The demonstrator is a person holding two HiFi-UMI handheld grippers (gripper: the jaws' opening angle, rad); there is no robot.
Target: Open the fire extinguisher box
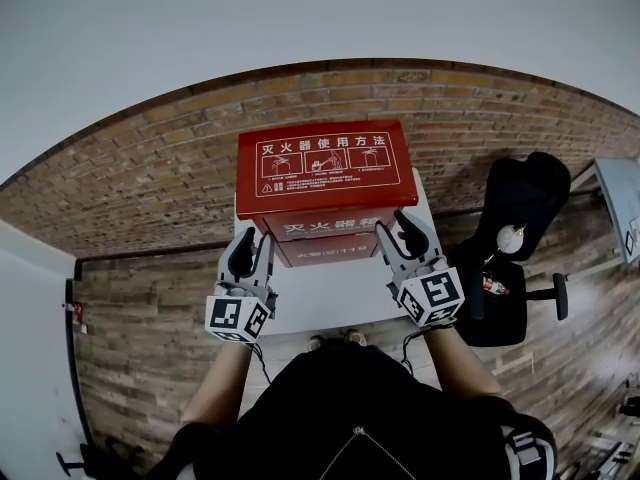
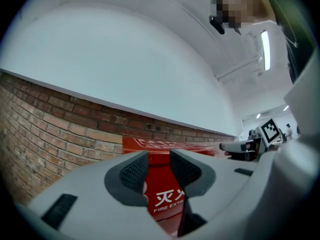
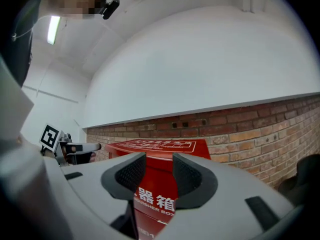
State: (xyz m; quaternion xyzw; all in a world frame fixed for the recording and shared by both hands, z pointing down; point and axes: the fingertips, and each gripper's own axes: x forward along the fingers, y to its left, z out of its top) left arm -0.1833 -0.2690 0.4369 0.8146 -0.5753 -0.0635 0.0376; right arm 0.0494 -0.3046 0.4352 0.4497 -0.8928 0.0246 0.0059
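While the red fire extinguisher box [image 1: 327,183] sits on the white worktop [image 1: 320,303] against the brick wall [image 1: 150,178], the left tool [image 1: 255,238] at its seven o'clock and the right tool [image 1: 395,226] at five o'clock both gape open, clamping nothing.

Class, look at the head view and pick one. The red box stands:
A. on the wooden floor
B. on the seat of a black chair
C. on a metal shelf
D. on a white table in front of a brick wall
D: the red box sits on the white table, raised above the floor, with the brick wall behind it.
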